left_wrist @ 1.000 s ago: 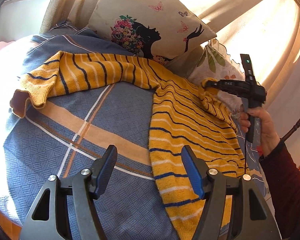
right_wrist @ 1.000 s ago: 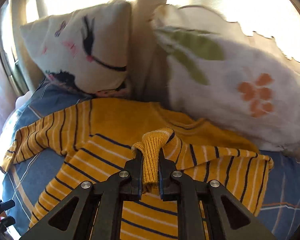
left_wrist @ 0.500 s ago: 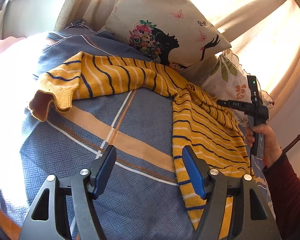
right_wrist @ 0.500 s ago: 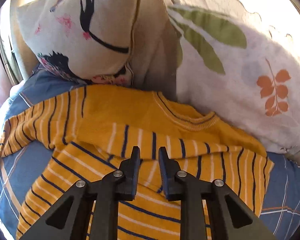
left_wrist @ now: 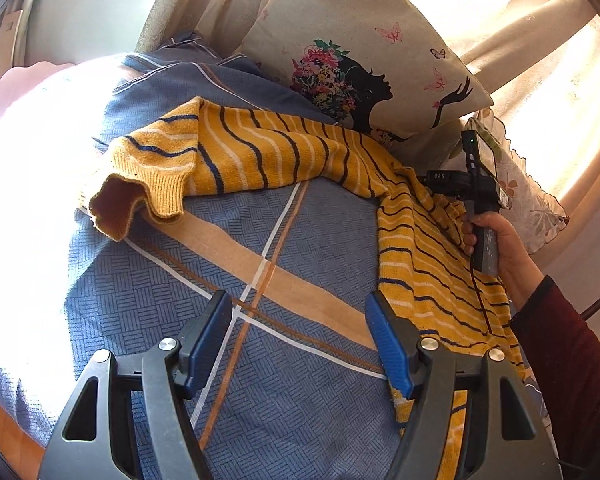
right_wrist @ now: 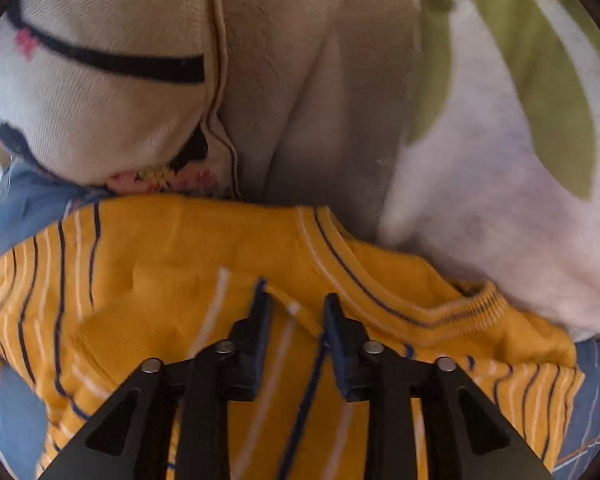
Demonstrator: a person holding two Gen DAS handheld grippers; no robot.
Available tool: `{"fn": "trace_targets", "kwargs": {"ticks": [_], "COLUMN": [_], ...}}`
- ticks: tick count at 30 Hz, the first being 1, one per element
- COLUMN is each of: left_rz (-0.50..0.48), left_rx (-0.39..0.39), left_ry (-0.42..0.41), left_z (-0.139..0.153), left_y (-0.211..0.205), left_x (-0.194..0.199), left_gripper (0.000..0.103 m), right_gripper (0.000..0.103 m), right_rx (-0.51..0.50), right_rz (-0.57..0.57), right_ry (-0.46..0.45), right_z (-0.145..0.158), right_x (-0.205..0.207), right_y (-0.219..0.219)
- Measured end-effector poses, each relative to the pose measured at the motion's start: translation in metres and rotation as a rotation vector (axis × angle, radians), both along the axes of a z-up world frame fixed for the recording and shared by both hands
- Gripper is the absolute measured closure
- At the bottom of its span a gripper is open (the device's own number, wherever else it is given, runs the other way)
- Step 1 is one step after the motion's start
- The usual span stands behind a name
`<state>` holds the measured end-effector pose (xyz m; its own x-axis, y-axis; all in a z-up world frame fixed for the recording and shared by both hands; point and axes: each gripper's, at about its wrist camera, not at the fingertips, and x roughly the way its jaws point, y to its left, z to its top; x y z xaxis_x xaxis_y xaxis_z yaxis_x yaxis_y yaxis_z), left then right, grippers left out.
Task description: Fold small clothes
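A yellow sweater with navy and white stripes lies on the blue plaid bedsheet. Its left sleeve stretches out to the left, the cuff rumpled. My left gripper is open and empty, hovering over the sheet beside the sweater's hem. My right gripper is open just above the sweater's chest, below the collar; the folded-in right sleeve lies under it. The right gripper also shows in the left wrist view, held in a hand near the sweater's shoulder.
A beige pillow with a woman's silhouette and a white floral pillow lean at the head of the bed, close behind the collar. Curtains hang behind them. The person's arm in a dark red sleeve is at the right.
My right gripper let go of the right sleeve cuff, leaving it folded across the chest, and moved toward the collar. My left gripper shifted so the left sleeve sits nearer the centre.
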<state>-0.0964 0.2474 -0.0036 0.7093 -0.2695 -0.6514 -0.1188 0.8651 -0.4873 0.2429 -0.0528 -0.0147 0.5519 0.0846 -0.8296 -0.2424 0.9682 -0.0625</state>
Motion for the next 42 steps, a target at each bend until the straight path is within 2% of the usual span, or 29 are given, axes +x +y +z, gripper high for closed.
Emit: {"fn": "trace_targets", "kwargs": {"ticks": [2, 4, 6, 9, 11, 14, 16, 19, 21, 23, 27, 29, 33, 36, 42], "left_rz": [0.009, 0.015, 0.020, 0.031, 0.042, 0.075, 0.111, 0.175, 0.211, 0.226, 0.181, 0.184, 0.236, 0.341, 0.409], "left_rx": [0.002, -0.002, 0.002, 0.014, 0.015, -0.006, -0.035, -0.037, 0.012, 0.099, 0.376, 0.476, 0.436, 0.470, 0.310], "left_ry": [0.011, 0.008, -0.003, -0.007, -0.001, -0.001, -0.009, -0.016, -0.007, 0.011, 0.066, 0.087, 0.056, 0.091, 0.071], "left_z": [-0.001, 0.000, 0.003, 0.005, 0.004, 0.005, 0.007, 0.010, 0.011, 0.012, 0.010, 0.009, 0.017, 0.018, 0.016], "left_y": [0.001, 0.003, 0.005, 0.008, 0.012, 0.021, 0.032, 0.052, 0.063, 0.066, 0.050, 0.045, 0.061, 0.089, 0.153], "left_x": [0.002, 0.002, 0.000, -0.001, 0.000, 0.003, 0.006, 0.013, 0.023, 0.036, 0.064, 0.070, 0.061, 0.056, 0.038], "left_gripper": [0.035, 0.035, 0.035, 0.034, 0.034, 0.034, 0.034, 0.033, 0.029, 0.029, 0.029, 0.029, 0.029, 0.029, 0.029], "right_gripper": [0.051, 0.051, 0.051, 0.050, 0.049, 0.049, 0.048, 0.047, 0.047, 0.047, 0.047, 0.047, 0.046, 0.044, 0.043], "right_rx": [0.030, 0.002, -0.013, 0.055, 0.065, 0.038, 0.086, 0.159, 0.213, 0.244, 0.231, 0.237, 0.254, 0.259, 0.295], "right_rz": [0.023, 0.032, 0.050, 0.107, 0.148, 0.181, 0.207, 0.216, 0.227, 0.254, 0.300, 0.306, 0.290, 0.277, 0.268], "right_ry": [0.007, 0.016, -0.027, -0.042, -0.048, -0.013, 0.048, 0.063, 0.072, 0.067, 0.025, 0.012, -0.006, -0.006, 0.019], "right_z": [0.001, 0.000, 0.008, 0.022, 0.027, 0.021, 0.013, 0.020, 0.032, 0.041, 0.051, 0.051, 0.058, 0.053, 0.043], "right_x": [0.008, 0.011, 0.001, -0.024, -0.042, -0.054, -0.060, -0.073, -0.087, -0.112, -0.129, -0.140, -0.155, -0.156, -0.155], "right_y": [0.010, 0.021, 0.028, 0.026, 0.026, 0.029, 0.036, 0.035, 0.031, 0.027, 0.017, 0.021, 0.008, 0.002, 0.000]}}
